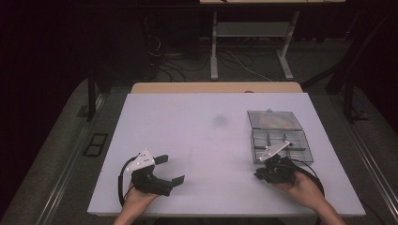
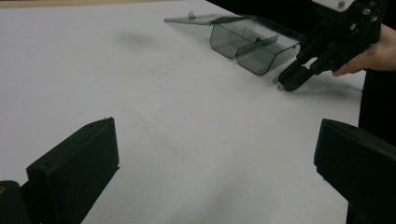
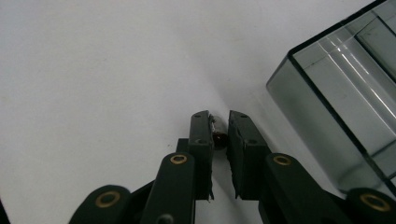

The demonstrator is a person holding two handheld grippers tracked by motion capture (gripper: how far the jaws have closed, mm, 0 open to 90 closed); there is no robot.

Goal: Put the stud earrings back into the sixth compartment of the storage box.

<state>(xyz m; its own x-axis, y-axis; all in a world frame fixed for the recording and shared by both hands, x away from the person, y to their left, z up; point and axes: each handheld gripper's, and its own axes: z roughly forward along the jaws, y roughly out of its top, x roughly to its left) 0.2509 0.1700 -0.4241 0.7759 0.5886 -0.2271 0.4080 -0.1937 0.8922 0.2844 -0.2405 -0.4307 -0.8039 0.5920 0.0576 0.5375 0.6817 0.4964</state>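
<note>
Black jaws of right gripper sit nearest the lens in right gripper view, clenched on a tiny metal part w/ a dark reddish bit, tips down on the surface, just beside the box corner. White surface is the biggest thing, bare in the middle. Smoky clear compartment box lies at its right side, lid flat open behind it. Left gripper rests near the front-left edge, well apart from the box, jaws spread wide, nothing btwn them.
</note>
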